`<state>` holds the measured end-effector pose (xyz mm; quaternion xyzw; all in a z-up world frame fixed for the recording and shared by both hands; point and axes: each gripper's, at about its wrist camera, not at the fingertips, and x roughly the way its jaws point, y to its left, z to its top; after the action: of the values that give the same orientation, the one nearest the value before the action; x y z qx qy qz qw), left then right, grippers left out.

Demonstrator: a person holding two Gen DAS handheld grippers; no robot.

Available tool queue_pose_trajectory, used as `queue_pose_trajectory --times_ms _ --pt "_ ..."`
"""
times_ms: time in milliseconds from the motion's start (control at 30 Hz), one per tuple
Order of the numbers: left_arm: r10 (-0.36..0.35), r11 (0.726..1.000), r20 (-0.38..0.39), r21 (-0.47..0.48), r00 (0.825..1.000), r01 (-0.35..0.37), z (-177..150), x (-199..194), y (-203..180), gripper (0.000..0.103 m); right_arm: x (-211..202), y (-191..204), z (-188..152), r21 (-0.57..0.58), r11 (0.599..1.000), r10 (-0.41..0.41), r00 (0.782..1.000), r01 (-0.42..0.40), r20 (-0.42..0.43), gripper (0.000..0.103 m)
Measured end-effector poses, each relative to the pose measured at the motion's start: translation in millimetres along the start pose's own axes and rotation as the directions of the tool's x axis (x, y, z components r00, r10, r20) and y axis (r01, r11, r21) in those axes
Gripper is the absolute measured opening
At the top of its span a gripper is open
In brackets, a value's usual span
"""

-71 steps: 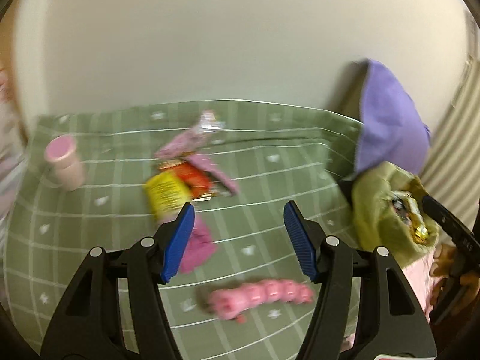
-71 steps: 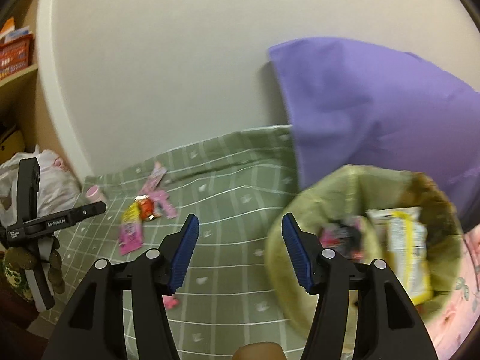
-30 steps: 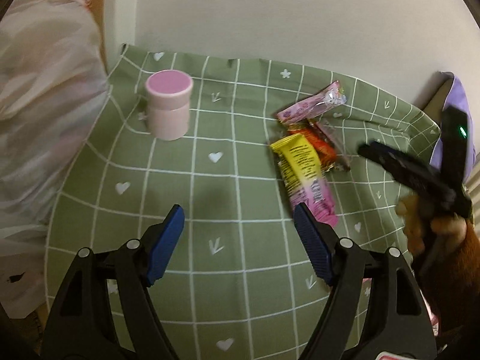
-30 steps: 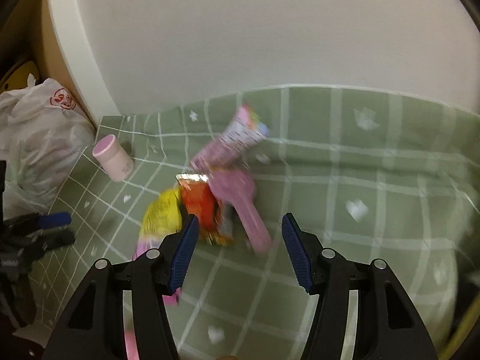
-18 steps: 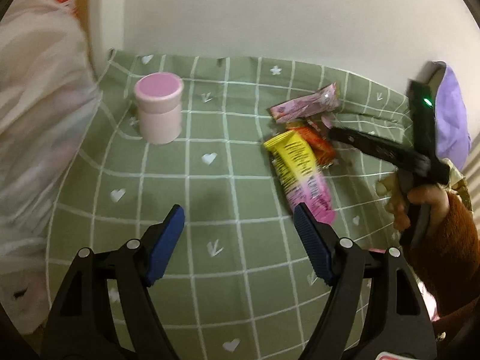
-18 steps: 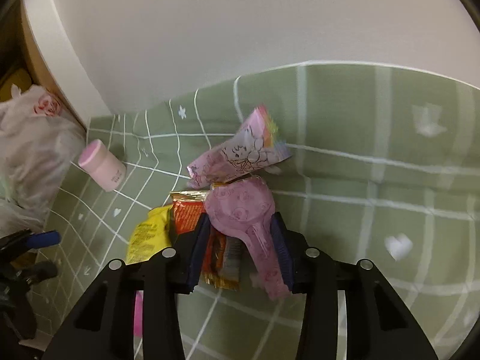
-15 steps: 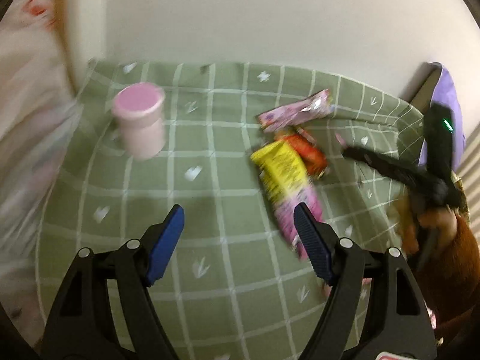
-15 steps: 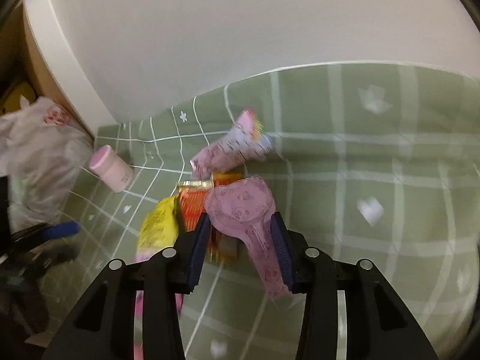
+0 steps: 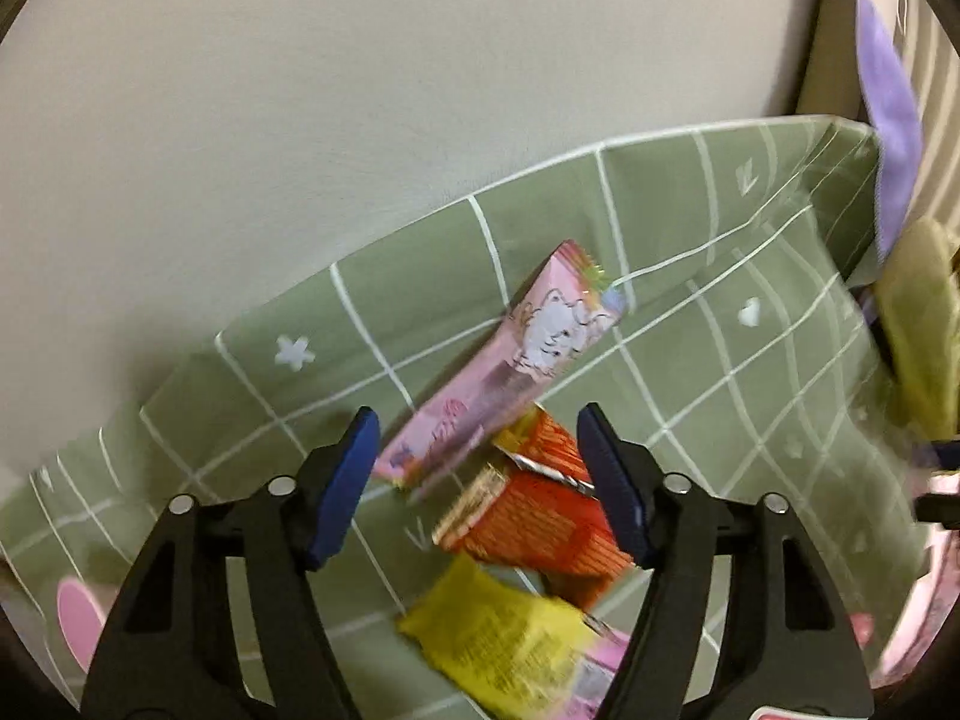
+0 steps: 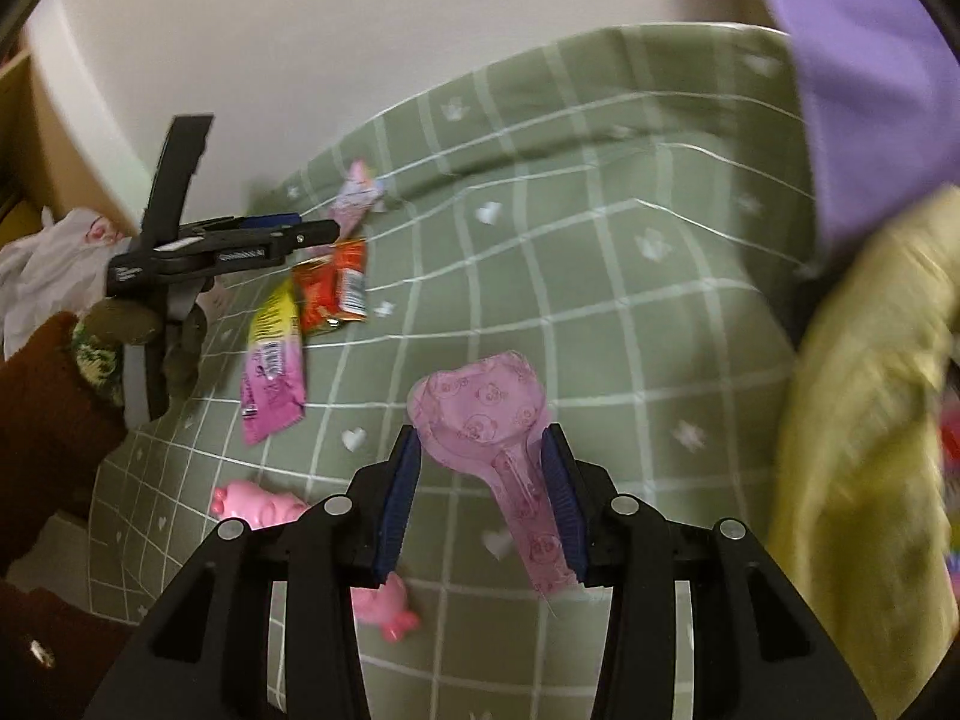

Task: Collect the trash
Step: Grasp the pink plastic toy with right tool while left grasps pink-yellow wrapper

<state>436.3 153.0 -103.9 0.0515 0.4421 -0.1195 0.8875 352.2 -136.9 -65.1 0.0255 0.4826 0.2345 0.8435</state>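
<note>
Green checked cloth [image 10: 600,276] below, right tool [image 10: 483,486] clamps pink wrapper [image 10: 486,414]; left tool [image 9: 480,474], narrowing yet apparently empty, straddles snack packets [image 9: 528,510].

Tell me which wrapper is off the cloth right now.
The translucent pink wrapper, gripped by the right gripper. The red wrapper, yellow-pink wrapper and pale pink wrapper all lie on the green cloth.
</note>
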Motion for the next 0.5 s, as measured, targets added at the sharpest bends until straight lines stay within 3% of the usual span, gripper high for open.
queue_pose_trajectory --times_ms 100,333,500 --pt "0.001 1.000 -0.023 -0.027 1.000 -0.002 2 9 4 0.056 -8 -5 -5 0.015 1.000 -0.013 1.000 0.013 0.012 0.039" --pt "-0.025 0.988 -0.047 -0.153 0.999 0.017 -7 -1 15 0.018 -24 -4 -4 -0.010 1.000 -0.001 0.999 0.002 0.042 0.039" --pt "-0.036 0.977 -0.003 -0.210 0.999 0.035 -21 -37 13 0.013 -33 9 -1 -0.059 0.998 0.031 0.998 -0.028 0.055 0.039"
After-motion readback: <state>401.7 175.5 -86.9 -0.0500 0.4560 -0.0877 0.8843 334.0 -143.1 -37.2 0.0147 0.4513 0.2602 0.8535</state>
